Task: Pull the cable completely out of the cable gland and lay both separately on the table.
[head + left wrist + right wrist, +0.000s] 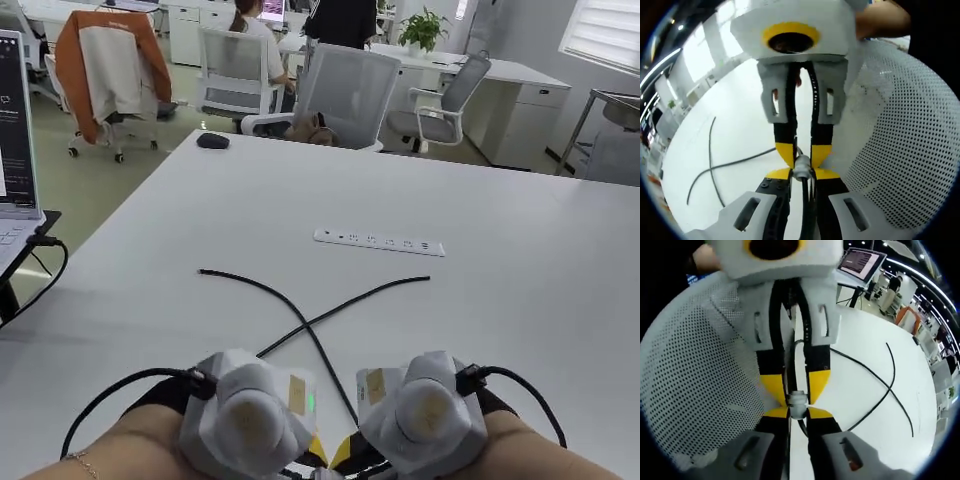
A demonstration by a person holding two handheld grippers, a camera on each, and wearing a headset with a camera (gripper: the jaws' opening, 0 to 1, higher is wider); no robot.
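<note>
Thin black cable (804, 200) sits in small grey gland (801, 166); left gripper (802, 174) and right gripper (797, 413) both clamp it, risking a slip.

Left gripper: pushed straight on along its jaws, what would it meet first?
The cable gland at its tips, then almost at once the right gripper, which faces it tip to tip.

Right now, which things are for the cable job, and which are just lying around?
For the job:
- cable gland
- cable running through it
- left tool and right tool, both closed at the gland

Just lying about:
- power strip
- mouse
- laptop
</note>
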